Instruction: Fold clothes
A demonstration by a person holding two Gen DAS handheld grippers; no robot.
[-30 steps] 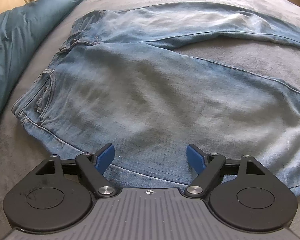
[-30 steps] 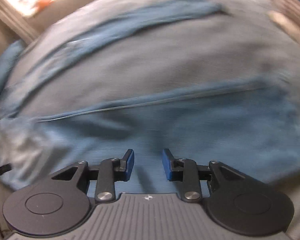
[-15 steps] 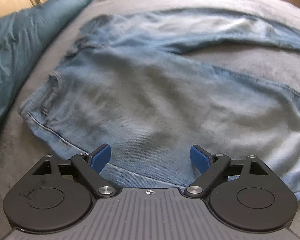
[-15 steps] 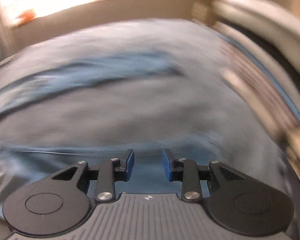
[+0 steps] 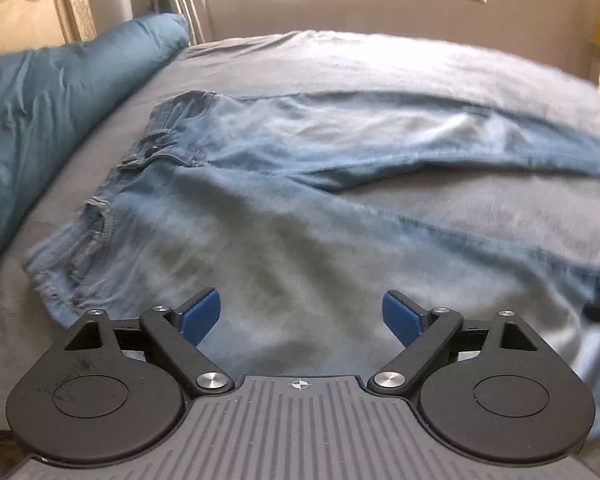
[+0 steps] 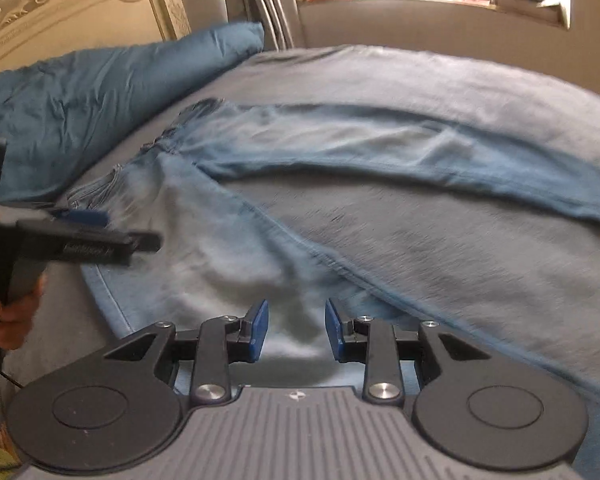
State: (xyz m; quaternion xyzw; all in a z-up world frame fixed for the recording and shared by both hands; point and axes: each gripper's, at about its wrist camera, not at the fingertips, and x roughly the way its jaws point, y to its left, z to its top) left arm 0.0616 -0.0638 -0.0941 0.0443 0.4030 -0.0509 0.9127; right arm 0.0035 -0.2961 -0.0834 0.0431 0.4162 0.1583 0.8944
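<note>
**Both grippers hovering over spread jeans**

A pair of faded light-blue denim jeans [image 5: 300, 216] is lying flat on a grey, softly napped bedspread [image 5: 380, 64], the waistband toward a rumpled teal pillow [image 5: 52, 112] and the two legs splaying apart, with a wedge of grey cover showing between them.

The left gripper [image 5: 302, 314] is hanging above the seat and upper thigh of the nearer leg. Its blue pads are standing wide apart; the jaws have just been opening further, and nothing is caught between them, the denim lying below, clear of the pads.

The right gripper [image 6: 296, 330] is poised over the thigh of the same leg, close to its stitched inner seam. Its jaws are sitting partly closed with a narrow gap; only cloth lying beneath is showing through that gap, and the pads are not pressing on anything.

In the right wrist view, a hand [image 6: 12, 316] is gripping the handle of the left gripper at the left edge, that tool's black fingers reaching over the hip by the pocket.

The denim is looking worn and pale at the thighs, darker along hems and seams. A carved cream headboard [image 6: 60, 8] is standing behind the pillow.
</note>
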